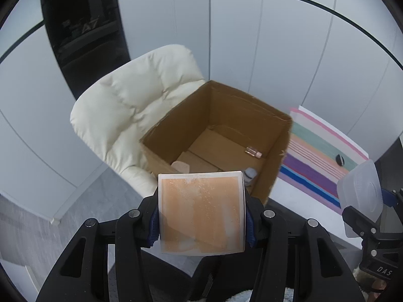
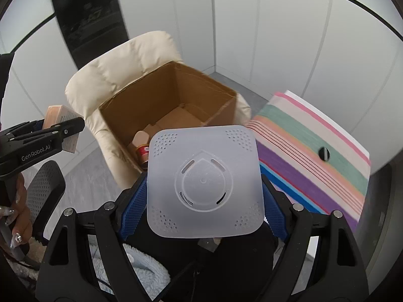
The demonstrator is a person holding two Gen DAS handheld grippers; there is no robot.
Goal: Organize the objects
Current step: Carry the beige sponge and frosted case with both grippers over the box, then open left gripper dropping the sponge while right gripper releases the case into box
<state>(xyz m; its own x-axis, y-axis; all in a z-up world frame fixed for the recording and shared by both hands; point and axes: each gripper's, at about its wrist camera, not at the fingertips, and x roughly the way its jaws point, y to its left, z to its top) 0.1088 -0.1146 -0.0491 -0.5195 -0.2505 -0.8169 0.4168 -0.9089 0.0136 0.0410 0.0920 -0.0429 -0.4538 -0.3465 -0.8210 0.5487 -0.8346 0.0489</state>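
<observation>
- Grip risk: the left gripper (image 1: pixel 201 216) pinches an orange box (image 1: pixel 201 211) only by its side edges; that narrow hold could let the box twist or slip before it is over the cardboard box (image 1: pixel 282 136).
- The right gripper (image 2: pixel 204 191) clamps a frosted plastic lid (image 2: pixel 202 181) across its width; the smooth plastic might slide from the pads (image 2: pixel 132 209).
- Both grippers sit near each other, so they could bump at the opening.
- A dropped piece could land on the small bottle (image 1: pixel 253 152) inside, or miss and fall by the cream chair (image 1: pixel 131 105).
</observation>
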